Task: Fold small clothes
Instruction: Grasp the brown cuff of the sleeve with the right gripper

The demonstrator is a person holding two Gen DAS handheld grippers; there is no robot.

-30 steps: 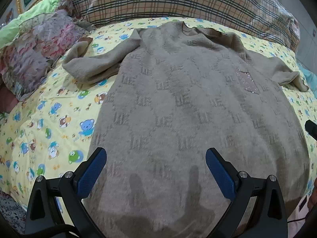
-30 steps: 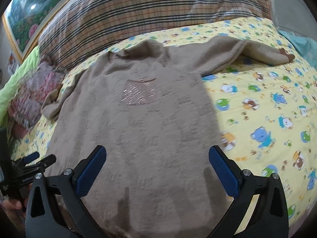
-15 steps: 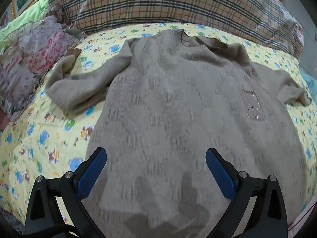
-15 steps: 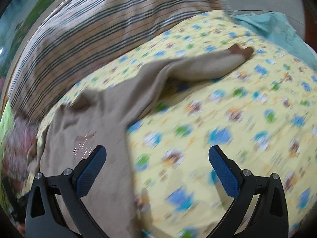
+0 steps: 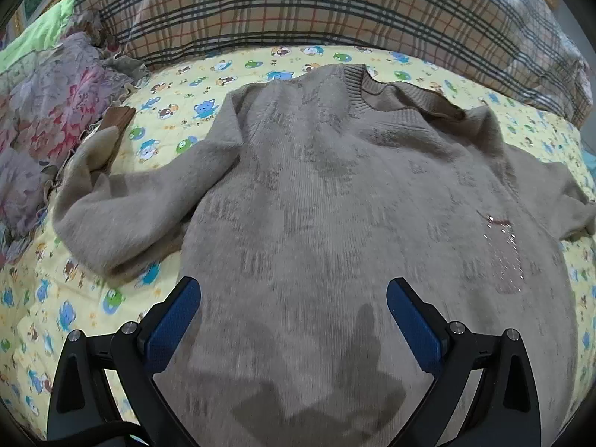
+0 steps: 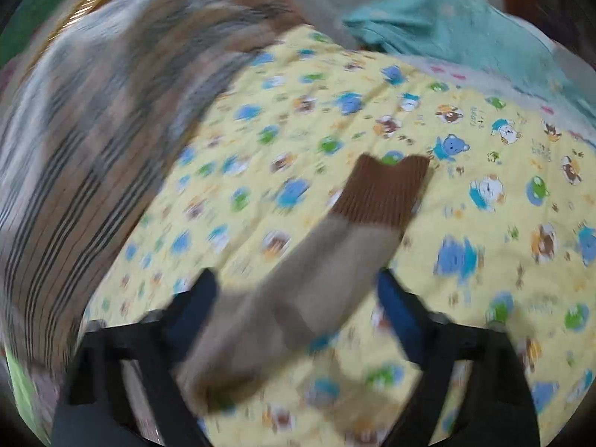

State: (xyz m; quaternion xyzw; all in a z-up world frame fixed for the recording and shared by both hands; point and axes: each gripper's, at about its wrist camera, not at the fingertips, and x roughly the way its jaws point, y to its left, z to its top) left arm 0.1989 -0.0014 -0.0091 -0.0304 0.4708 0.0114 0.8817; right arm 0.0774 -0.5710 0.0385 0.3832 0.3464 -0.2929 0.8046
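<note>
One beige sweater [image 5: 335,193] lies flat across the centre of the left wrist frame, its two sleeves out to the sides. One left gripper [image 5: 294,309] hangs released over its hem. One right gripper [image 6: 298,298] is closing, the brown-cuffed sleeve [image 6: 335,246] between its jaws, not yet pinched. Underneath, a yellow cartoon-print sheet [image 5: 74,298]; one plaid pillow [image 5: 298,3] at top.

even indoor light; left wrist view mostly sharp, gripper shadow on sweater [image 5: 335,193]; right wrist view heavily motion-blurred; fisheye bending, dark corners
</note>
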